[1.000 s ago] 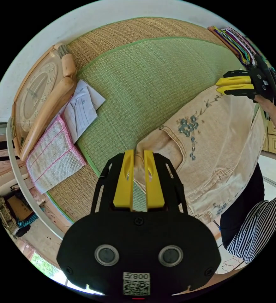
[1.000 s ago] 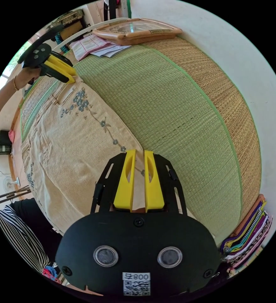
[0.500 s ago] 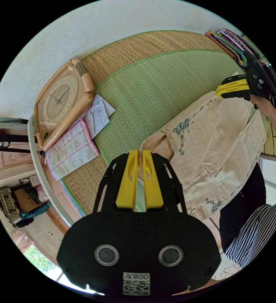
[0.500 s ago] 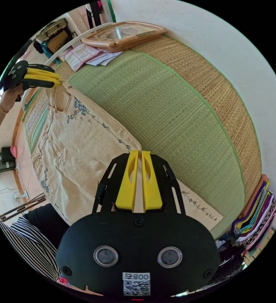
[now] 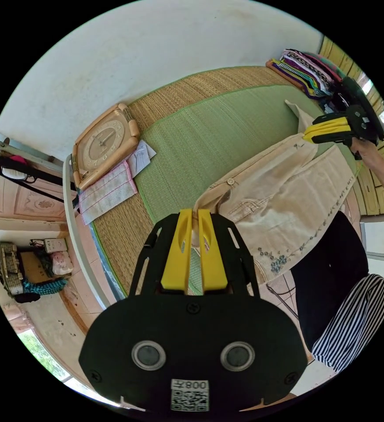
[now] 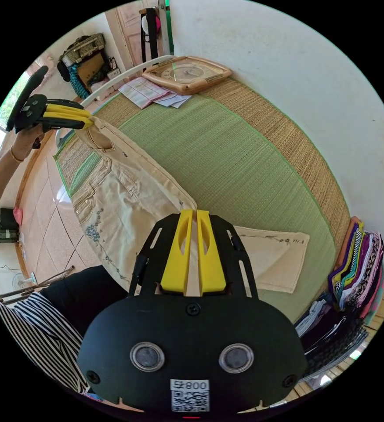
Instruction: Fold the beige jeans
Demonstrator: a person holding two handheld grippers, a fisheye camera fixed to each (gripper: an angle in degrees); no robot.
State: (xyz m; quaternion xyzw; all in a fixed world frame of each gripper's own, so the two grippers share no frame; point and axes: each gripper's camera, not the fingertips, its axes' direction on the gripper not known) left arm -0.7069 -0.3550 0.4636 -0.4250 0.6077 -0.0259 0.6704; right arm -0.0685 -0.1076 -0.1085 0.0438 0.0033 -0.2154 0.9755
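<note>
The beige jeans (image 5: 284, 198) with blue flower embroidery hang lifted above the green woven mat (image 5: 209, 136). My left gripper (image 5: 193, 212) is shut on the waistband corner near the button. The right gripper (image 5: 307, 132), at the upper right of the left gripper view, pinches the leg's side seam. In the right gripper view my right gripper (image 6: 191, 213) is shut on the jeans (image 6: 126, 198). The leg ends (image 6: 275, 259) still rest on the mat (image 6: 227, 162). The left gripper (image 6: 88, 119) holds the waist up at upper left there.
A wooden wall clock (image 5: 104, 145), papers (image 5: 141, 156) and a pink-edged cloth (image 5: 106, 198) lie at the mat's end. A stack of colourful folded clothes (image 6: 359, 263) sits at the other end. A person in a striped top (image 6: 38, 334) stands at the mat's edge.
Both grippers have risen, lifting the jeans' waist and upper legs off the mat so the fabric hangs between them; the leg ends stay on the mat. Both stay shut.
</note>
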